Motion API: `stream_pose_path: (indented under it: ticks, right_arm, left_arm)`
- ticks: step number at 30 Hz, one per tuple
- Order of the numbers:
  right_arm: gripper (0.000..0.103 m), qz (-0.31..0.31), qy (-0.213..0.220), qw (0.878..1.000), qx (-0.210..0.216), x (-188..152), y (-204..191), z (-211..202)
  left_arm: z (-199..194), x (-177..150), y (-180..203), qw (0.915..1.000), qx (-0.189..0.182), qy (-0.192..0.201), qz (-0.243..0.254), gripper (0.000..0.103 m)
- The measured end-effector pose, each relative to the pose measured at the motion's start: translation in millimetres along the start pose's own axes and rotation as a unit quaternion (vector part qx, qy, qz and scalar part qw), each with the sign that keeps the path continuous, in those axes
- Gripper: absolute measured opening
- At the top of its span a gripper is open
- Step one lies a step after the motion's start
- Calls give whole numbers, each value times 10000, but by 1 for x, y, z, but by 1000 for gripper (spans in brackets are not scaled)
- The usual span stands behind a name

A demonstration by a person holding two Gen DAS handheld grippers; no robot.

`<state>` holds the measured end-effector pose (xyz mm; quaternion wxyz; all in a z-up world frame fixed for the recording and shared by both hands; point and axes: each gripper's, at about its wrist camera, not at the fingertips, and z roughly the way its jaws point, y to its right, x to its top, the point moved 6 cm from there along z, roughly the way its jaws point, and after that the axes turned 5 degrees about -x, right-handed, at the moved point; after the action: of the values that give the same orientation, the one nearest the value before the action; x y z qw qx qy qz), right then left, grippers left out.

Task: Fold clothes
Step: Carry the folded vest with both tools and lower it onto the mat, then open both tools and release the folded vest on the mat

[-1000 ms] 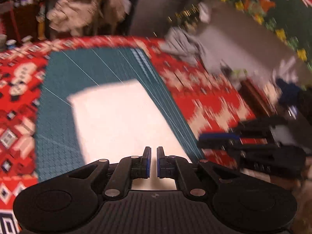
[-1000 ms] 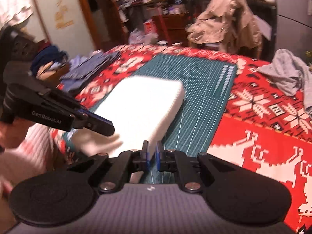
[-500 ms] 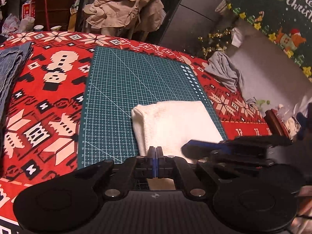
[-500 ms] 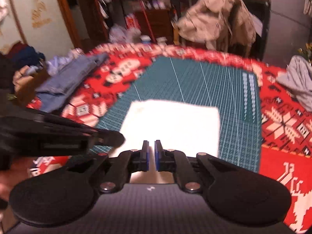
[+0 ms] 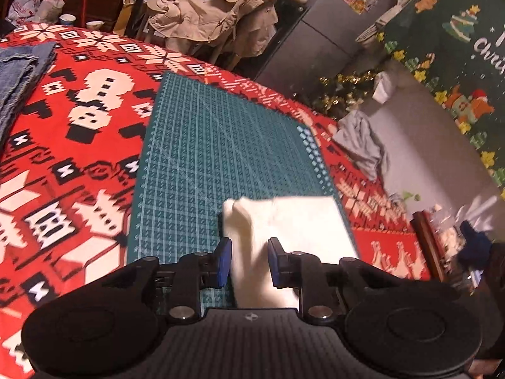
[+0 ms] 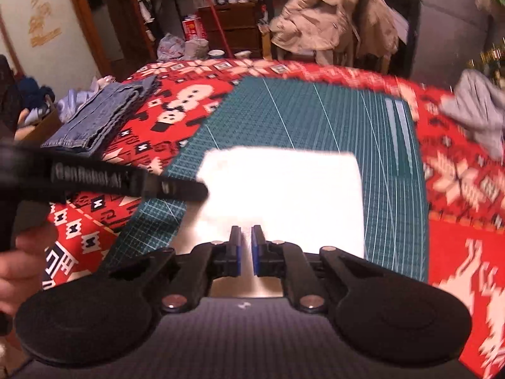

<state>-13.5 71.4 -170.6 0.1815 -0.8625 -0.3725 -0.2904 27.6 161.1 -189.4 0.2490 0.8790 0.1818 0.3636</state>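
A folded white cloth lies flat on the near part of the green cutting mat. My left gripper is open, its blue pads standing either side of the cloth's near left corner. In the right wrist view the left gripper reaches in from the left, its tip at the cloth's left edge, held by a hand. My right gripper hovers at the cloth's near edge, its pads a narrow slit apart with white showing between; whether cloth is pinched is unclear.
The mat rests on a red patterned tablecloth. Folded blue jeans lie at the table's left. A crumpled grey garment sits at the right edge. A chair draped with a beige coat stands behind the table.
My left gripper, fully shut half a second ago, has opened around the cloth's near left corner. The right gripper keeps its narrow slit and has squared up to the cloth.
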Motion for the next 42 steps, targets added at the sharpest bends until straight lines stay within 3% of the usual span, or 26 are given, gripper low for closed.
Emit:
stream_pose_path:
  ticks: [3,6,9,14,20,25,29,35,42]
  right_arm:
    - [9,-26,-153,9999,-32,5,-1,0]
    - [7,13,-132,9999,-12,20,-1,-2]
    - [7,69,-111,9999,-51,25,-1,6]
    - [7,150,-69,9998,-110,33,0,19]
    - [8,163,-97,9998,-24,33,-2,8]
    - [8,-48,-134,9998,111,8,-20,-5]
    - [9,-127,-147,9996,184,-10,-31,-20]
    - [9,-156,33,9997,174,-11,-33,-33]
    - [10,-126,-25,9996,266,-25,-35,-31]
  left_arm:
    - [5,6,0,10000,-40,27,40,23]
    - [10,9,-2,9999,-130,-6,-49,9]
    - [11,11,-4,9999,-113,42,-83,8]
    - [13,13,-9,9999,-71,33,-115,7]
    - [12,13,-12,9995,-201,-46,-225,8]
    - [14,12,-11,9994,-162,-118,-288,8]
    - [7,9,-12,9992,-101,-122,-359,16]
    - [-19,-14,-8,9971,-423,-247,-582,15]
    - [-28,-56,-2,9940,-533,-580,-761,13]
